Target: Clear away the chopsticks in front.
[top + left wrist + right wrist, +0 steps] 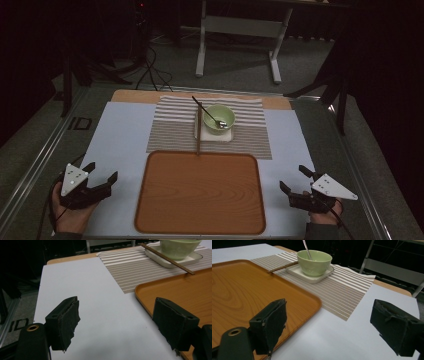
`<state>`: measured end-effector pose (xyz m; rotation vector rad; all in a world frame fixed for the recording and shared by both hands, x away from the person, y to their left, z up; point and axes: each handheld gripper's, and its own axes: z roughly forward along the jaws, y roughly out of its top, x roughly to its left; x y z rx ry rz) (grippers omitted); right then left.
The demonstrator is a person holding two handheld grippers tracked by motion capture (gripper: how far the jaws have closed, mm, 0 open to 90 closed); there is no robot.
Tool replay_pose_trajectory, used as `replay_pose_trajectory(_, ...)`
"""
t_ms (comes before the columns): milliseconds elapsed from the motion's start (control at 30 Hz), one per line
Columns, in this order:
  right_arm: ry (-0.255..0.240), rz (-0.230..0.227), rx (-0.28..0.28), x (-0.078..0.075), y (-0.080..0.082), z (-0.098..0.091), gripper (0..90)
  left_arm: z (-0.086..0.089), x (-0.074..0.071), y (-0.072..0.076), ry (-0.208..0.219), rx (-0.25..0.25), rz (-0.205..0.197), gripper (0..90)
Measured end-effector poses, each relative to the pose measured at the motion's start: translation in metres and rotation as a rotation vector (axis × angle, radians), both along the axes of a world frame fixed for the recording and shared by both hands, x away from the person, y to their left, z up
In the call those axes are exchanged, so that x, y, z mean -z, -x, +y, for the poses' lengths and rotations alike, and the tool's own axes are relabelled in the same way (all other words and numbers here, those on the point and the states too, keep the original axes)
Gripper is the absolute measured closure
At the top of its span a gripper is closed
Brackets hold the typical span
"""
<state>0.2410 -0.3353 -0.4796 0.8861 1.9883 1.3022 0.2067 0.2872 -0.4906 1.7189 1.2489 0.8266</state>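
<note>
A wooden tray (200, 195) lies at the near middle of the table, bare. Behind it a striped placemat (170, 127) carries a white square dish (227, 135) with a pale green bowl (219, 118) on it. A metal spoon (206, 111) stands in the bowl and brown chopsticks (199, 131) rest across the dish's left edge. My left gripper (102, 172) rests left of the tray, jaws wide open and nothing between them. My right gripper (295, 179) rests right of the tray, also open with nothing held. The left gripper view shows the tray (180, 290), bowl (178, 247) and chopsticks (167, 258).
A light blue-white sheet (117, 145) covers the table under the placemat and tray. A metal rail (35, 170) runs along the table's left side. A white desk frame (240, 30) and cables stand on the grey floor beyond the far edge.
</note>
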Motion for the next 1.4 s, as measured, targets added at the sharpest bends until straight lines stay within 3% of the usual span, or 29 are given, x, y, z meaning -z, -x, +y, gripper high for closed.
replay_pose_trajectory(600,-0.012,-0.011,-0.007,-0.001,0.0,0.001,13.2,0.0,0.002,-0.004,0.015,0.003,0.008,21.9)
replay_pose_trajectory(900,-0.009,-0.018,-0.012,0.0,0.0,0.003,13.2,0.0,0.003,-0.017,0.062,0.003,0.025,22.3)
replay_pose_trajectory(1167,-0.013,-0.023,-0.015,0.0,0.0,0.004,13.2,-0.014,-0.006,-0.028,0.052,0.061,0.014,21.8)
replay_pose_trajectory(1400,-0.014,-0.026,-0.016,0.0,0.0,0.005,13.3,-0.027,-0.015,-0.044,0.058,0.074,-0.016,23.5)
